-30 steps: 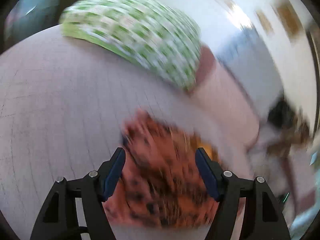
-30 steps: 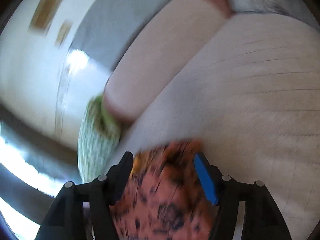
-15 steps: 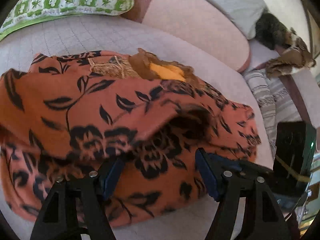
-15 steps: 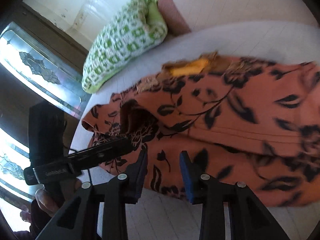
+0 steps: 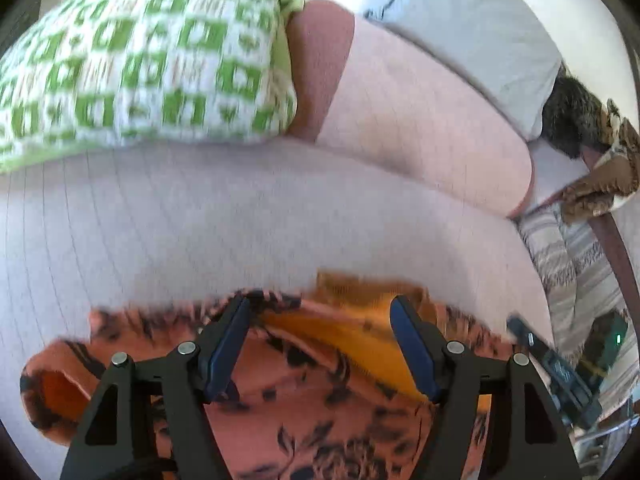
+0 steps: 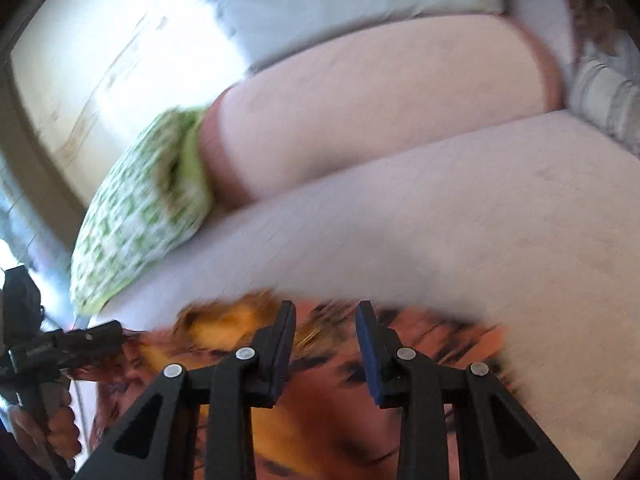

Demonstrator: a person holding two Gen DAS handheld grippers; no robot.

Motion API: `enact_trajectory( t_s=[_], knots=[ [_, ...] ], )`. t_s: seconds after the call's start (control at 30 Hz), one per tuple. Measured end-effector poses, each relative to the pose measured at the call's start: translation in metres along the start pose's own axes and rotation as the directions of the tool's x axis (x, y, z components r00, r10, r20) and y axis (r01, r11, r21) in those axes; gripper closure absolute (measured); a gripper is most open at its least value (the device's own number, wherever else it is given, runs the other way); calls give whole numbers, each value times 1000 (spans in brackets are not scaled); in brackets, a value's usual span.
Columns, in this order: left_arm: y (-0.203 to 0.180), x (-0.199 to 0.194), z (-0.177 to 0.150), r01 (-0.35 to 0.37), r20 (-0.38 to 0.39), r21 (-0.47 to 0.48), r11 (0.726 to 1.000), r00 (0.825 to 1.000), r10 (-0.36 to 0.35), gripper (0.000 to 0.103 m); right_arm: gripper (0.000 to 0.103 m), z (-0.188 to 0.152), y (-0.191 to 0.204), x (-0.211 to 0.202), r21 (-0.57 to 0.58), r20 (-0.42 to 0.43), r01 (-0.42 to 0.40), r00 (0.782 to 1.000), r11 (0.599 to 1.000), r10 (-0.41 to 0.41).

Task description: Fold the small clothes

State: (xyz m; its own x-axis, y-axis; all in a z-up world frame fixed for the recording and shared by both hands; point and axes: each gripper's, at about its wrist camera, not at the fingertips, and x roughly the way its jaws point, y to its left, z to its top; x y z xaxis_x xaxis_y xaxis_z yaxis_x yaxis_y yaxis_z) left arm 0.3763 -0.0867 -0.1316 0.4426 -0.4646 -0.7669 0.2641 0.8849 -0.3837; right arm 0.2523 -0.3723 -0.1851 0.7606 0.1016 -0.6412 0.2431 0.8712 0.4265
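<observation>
Jaws: left gripper (image 5: pixel 320 344) spread, right gripper (image 6: pixel 326 344) narrowed but unpinched, above orange floral garment (image 5: pixel 320 420) now bunched near sofa seat (image 5: pixel 240 220) front edge; refolding needed.

Left gripper (image 5: pixel 320 344) fingers spread wide; right gripper (image 6: pixel 325 350) fingers narrower, having just been closing.

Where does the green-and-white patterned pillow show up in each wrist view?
Left wrist: the green-and-white pillow fills the upper left, blurred, lying at the back of the pale seat cushion.
Right wrist: the same pillow sits at middle left, tilted.
Shared landmark: the pink bolster right beside the pillow in both views.
</observation>
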Motion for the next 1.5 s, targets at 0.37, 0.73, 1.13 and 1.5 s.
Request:
enact_trajectory(
  t_s=[0.37,0.73,1.13,1.5],
  knots=[
    [21,-49,-18,-114,113,-57,992,986,120,31,66,-59,98,-16,-157,-294,-444,873,882,388],
    [75,-44,-69,-161,80,-208,965,980,180,30,70,-97,133,59,-213,-334,-273,923,938,192],
    [85,-52,-43,-37,182,-222,974,980,78,30,67,20,112,56,-185,-79,-35,997,982,21],
    [68,-16,-71,-67,-118,-182,981,992,46,31,67,-62,83,6,-183,-352,-205,927,962,131]
  ],
)
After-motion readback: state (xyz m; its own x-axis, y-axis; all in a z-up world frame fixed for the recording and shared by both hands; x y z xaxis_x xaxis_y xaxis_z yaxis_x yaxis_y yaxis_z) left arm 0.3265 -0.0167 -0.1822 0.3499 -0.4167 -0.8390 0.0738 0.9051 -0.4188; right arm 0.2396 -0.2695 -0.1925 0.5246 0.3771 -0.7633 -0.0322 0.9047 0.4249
